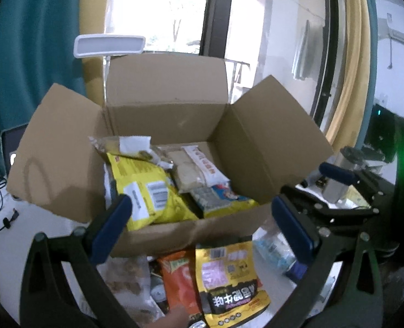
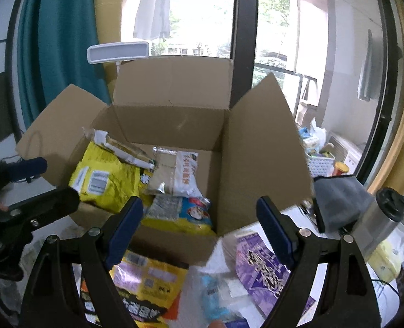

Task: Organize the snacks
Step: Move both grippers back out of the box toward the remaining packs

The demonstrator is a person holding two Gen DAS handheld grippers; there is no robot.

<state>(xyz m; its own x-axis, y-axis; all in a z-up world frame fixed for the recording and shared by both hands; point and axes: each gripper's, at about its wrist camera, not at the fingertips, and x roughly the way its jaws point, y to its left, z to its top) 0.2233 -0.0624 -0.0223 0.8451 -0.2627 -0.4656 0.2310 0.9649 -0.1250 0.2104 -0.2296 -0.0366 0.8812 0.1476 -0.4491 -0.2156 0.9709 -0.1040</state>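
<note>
- Snack bags lie in two lots – several already in the cardboard box [image 1: 169,120], more loose on the table in front of it.
- Gold bag [image 1: 229,276] and orange bag [image 1: 178,278] lie just before the box's near wall; purple bag [image 2: 259,270] lies to the right.
- Likely light, crinkly, slippery film, contents crushable – pinch a sealed edge, gently.
- Left gripper [image 1: 202,229]: jaws wide apart, holding nothing.
- Right gripper [image 2: 199,227]: jaws wide apart, also holding nothing.

Large black-and-white Chinese characters, upside down and not clearly readable, on the gold snack bag [image 1: 230,278]; similar big characters on the purple packet [image 2: 262,268]. Barcode, digits illegible, on the yellow bag [image 2: 103,180]. Red print, blurred, on the white packet [image 1: 206,168].
</note>
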